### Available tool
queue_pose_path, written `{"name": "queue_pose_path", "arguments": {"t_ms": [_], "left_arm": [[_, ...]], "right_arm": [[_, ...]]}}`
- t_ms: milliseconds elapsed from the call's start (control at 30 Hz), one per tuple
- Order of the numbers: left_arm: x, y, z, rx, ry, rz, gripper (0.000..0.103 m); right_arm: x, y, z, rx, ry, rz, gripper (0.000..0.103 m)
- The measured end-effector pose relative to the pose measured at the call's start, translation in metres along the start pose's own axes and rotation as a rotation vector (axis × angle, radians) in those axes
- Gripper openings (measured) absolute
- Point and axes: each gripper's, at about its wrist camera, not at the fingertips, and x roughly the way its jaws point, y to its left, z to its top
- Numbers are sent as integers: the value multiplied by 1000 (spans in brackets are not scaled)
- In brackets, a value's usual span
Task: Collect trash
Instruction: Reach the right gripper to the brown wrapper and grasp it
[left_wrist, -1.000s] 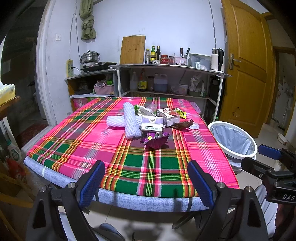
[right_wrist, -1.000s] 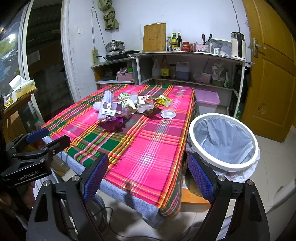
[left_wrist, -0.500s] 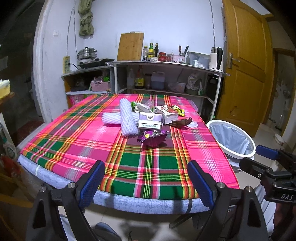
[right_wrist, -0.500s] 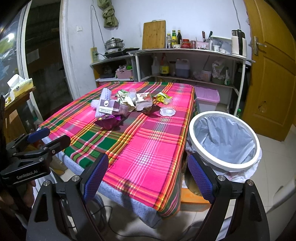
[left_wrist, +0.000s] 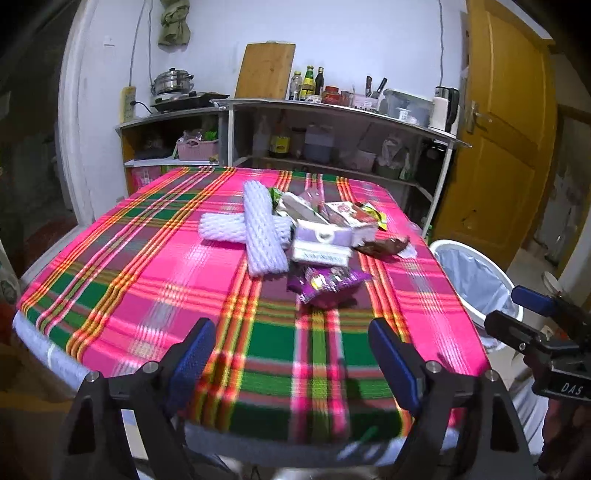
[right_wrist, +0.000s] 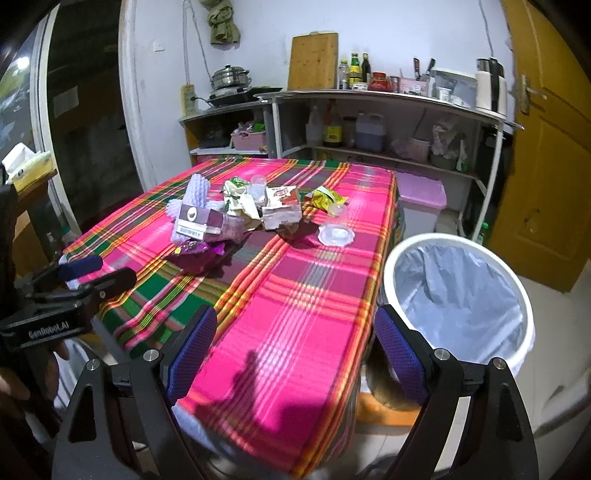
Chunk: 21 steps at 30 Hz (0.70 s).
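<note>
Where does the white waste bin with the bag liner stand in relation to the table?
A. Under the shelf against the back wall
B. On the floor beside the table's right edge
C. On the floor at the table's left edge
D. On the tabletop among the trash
B: the white waste bin sits on the floor right beside the plaid-covered table, off its right edge, below the tabletop.

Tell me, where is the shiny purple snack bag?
The shiny purple snack bag lies on the plaid tablecloth, nearest the grippers, just before the white barcode box.
</note>
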Motion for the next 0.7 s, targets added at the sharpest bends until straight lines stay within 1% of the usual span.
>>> {"name": "queue_pose_path", "arguments": {"t_ms": [100,200,300,367,433,467,533,600,700], "left_arm": [[10,9,13,-9,-3,13,85],[19,19,26,-22,-6,0,85],[26,30,42,-31,-22,19,85],[33,37,54,-46,-28,-6,85],[41,43,64,-53,-34,-2,84],[45,44,69,-54,-33,-2,82],[58,48,78,-66,-20,-28,79],[70,49,83,-72,-3,-26,73],[91,51,86,-92,41,-47,67]], "right_arm": [[16,-1,11,-19,18,12,87],[33,-1,25,-51,30,20,84],[51,-1,39,-82,39,36,83],[61,-2,47,-96,44,48,82],[74,-4,54,-106,57,56,80],[82,-5,58,-109,70,67,79],[93,-6,63,-110,90,84,72],[106,-6,67,-112,115,96,68],[122,-6,71,-118,149,111,64]]}}
